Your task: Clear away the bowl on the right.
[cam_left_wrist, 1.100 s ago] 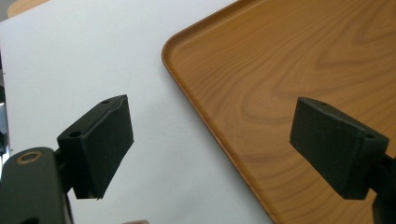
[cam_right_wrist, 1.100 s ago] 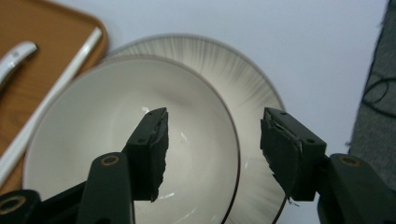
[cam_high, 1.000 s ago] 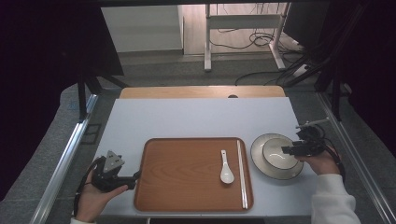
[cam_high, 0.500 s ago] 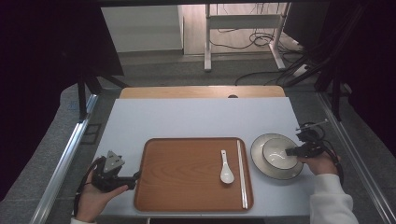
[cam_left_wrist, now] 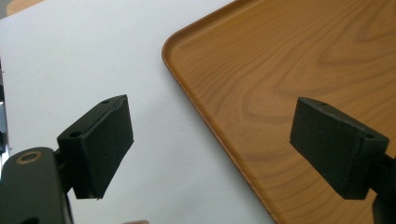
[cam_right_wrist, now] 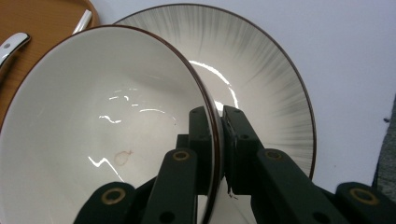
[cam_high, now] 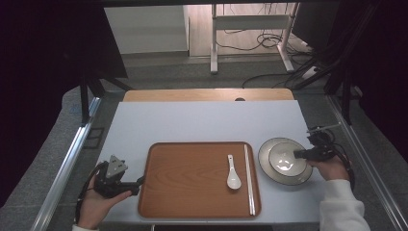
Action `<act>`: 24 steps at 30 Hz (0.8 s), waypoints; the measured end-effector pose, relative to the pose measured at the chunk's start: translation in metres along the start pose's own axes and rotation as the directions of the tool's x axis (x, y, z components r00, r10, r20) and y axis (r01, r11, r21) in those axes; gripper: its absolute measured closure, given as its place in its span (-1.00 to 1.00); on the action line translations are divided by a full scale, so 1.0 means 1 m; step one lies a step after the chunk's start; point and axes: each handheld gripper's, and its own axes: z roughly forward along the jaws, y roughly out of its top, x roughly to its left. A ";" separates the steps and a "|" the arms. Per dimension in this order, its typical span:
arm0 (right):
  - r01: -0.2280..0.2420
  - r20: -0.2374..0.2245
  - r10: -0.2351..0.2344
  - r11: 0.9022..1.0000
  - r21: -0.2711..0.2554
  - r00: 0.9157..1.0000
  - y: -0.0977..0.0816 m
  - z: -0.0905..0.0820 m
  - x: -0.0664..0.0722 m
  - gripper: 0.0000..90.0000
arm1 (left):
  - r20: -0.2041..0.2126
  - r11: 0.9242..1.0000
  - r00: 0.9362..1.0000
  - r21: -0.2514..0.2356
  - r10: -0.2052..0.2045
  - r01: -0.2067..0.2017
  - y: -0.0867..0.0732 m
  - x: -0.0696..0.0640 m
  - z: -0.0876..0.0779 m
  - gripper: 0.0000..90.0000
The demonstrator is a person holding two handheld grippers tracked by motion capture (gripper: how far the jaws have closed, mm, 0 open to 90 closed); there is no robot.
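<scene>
A white bowl [cam_high: 287, 160] [cam_right_wrist: 102, 121] with a dark rim sits in a grey-streaked plate [cam_high: 263, 156] [cam_right_wrist: 266, 79], right of the wooden tray [cam_high: 192, 178]. My right gripper [cam_high: 297, 155] [cam_right_wrist: 218, 126] has just been closing and is now shut on the bowl's right rim, one pad inside and one outside. My left gripper [cam_high: 139, 182] [cam_left_wrist: 210, 140] is open at the tray's left edge [cam_left_wrist: 303, 60]. One of its pads is over the table and the other over the tray. A white spoon [cam_high: 233, 175] [cam_right_wrist: 11, 44] and chopsticks [cam_high: 248, 178] lie on the right part of the tray.
The pale tabletop [cam_high: 202, 120] stretches behind the tray and plate. Metal rails [cam_high: 67, 163] run along both sides of the table. A wooden strip [cam_high: 207, 95] borders the far edge, with cables on the floor beyond it.
The right gripper's jaws have come together onto the bowl's rim. The left hand and its gripper have stayed where they were.
</scene>
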 end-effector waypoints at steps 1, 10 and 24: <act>0.001 0.006 -0.001 1.000 -0.005 1.000 0.000 -0.001 0.001 0.84 | 0.000 1.000 1.000 0.002 0.003 -0.003 0.000 0.000 0.000 -0.71; 0.041 -0.025 -0.043 0.997 -0.064 0.999 0.006 -0.016 0.014 0.84 | -0.002 1.000 1.000 0.003 0.004 -0.004 0.000 0.001 -0.001 -0.71; 0.147 -0.124 -0.162 0.982 -0.121 0.979 0.023 -0.021 0.061 0.84 | 0.000 1.000 1.000 0.005 0.007 -0.007 0.000 0.001 0.000 -0.71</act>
